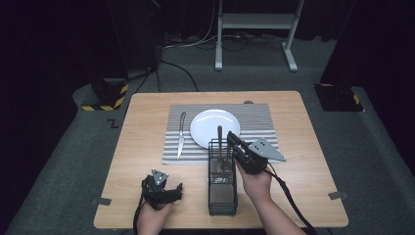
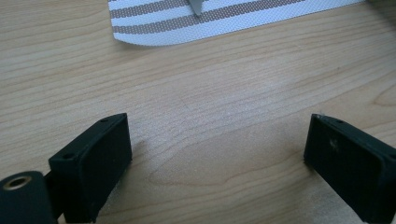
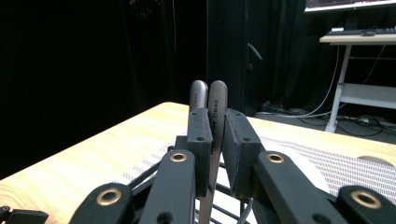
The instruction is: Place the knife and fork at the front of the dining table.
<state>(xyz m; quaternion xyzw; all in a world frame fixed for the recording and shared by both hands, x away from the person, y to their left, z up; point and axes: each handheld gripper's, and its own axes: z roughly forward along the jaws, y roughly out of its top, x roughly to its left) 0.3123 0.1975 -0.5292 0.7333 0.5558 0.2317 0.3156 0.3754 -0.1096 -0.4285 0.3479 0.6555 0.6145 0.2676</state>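
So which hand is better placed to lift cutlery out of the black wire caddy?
Right. The right gripper already clamps a metal handle standing in the caddy; the left gripper rests open on bare table.

Both grippers were matte black. The left gripper [image 1: 161,188] carried a small grey three-cornered plate with dark holes, and a black cable trailed from it toward the near edge of the table. The right gripper [image 1: 234,143] bore a larger grey plate and its own black cable. Its linkage arms showed brass-coloured pivot bushings, and its rectangular pads [image 3: 201,140] had small screw holes. The forearms were bare, without sleeves.
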